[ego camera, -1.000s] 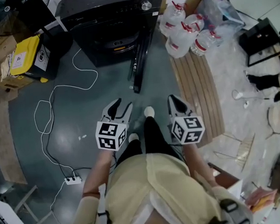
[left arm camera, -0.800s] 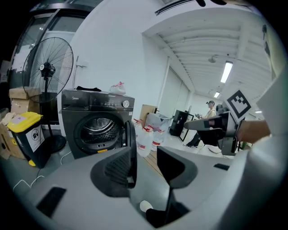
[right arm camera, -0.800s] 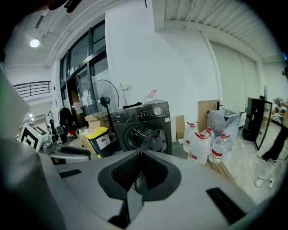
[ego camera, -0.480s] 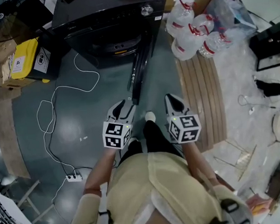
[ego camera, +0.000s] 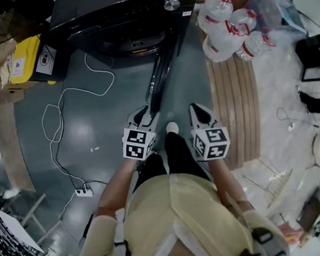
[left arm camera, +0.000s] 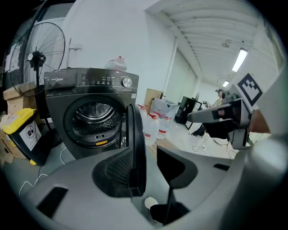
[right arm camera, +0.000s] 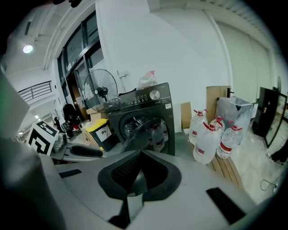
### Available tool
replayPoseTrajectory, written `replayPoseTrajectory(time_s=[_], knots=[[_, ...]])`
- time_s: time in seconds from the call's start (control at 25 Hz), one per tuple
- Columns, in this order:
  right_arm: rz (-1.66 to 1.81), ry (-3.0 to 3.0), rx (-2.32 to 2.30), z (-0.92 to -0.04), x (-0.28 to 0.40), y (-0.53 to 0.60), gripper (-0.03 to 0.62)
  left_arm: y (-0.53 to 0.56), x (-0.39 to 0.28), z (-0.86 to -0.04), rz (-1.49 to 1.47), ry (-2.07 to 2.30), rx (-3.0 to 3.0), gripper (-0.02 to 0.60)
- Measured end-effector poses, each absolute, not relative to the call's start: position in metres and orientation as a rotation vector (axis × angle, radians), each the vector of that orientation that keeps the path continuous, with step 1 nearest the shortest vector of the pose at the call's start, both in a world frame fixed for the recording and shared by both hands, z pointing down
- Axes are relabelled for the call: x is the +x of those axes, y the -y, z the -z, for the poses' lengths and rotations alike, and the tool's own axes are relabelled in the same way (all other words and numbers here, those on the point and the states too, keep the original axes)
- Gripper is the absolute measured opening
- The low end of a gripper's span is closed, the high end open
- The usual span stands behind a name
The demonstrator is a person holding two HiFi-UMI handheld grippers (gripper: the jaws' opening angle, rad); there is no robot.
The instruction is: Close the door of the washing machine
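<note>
The black washing machine [ego camera: 121, 19] stands at the top of the head view with its round door [ego camera: 158, 81] swung out toward me, edge-on. My left gripper [ego camera: 143, 114] is open, its tips right at the door's free end. In the left gripper view the door [left arm camera: 136, 143] stands in the gap of the left gripper [left arm camera: 142, 155], close by the left pad; contact cannot be made out. The drum [left arm camera: 92, 119] is open behind it. My right gripper [ego camera: 200, 112] hangs shut and empty to the door's right; the right gripper [right arm camera: 140, 155] points at the machine [right arm camera: 139, 108].
Several large water bottles [ego camera: 232, 23] stand right of the machine beside a wooden slatted board [ego camera: 234, 109]. A white cable [ego camera: 67, 109] loops to a power strip [ego camera: 83, 191] on the left. A yellow bin [ego camera: 28, 57] and a fan [left arm camera: 31, 58] stand left of the machine.
The person has stepped toward the machine. Both grippers have moved forward, and the left gripper's tips have come up to the free end of the open door.
</note>
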State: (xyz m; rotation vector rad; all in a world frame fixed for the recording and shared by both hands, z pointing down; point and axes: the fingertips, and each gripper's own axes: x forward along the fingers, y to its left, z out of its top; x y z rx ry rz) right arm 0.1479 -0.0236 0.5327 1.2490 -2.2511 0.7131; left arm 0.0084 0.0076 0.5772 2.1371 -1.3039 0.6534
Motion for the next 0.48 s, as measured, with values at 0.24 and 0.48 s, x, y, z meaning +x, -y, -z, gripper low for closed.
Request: replayPoseTrajectory(time_s=[0.24, 0.48], knots=[[-0.739, 2.241, 1.221, -0.548, 0.151, 0.041, 0.006, 0.014, 0.020, -0.595, -0.712, 1.288, 2.116, 0.164], [-0.763, 2.240, 1.193, -0.558, 0.154, 0.055, 0.006, 0.032, 0.025, -0.603, -0.743, 1.303, 2.085, 0.164]])
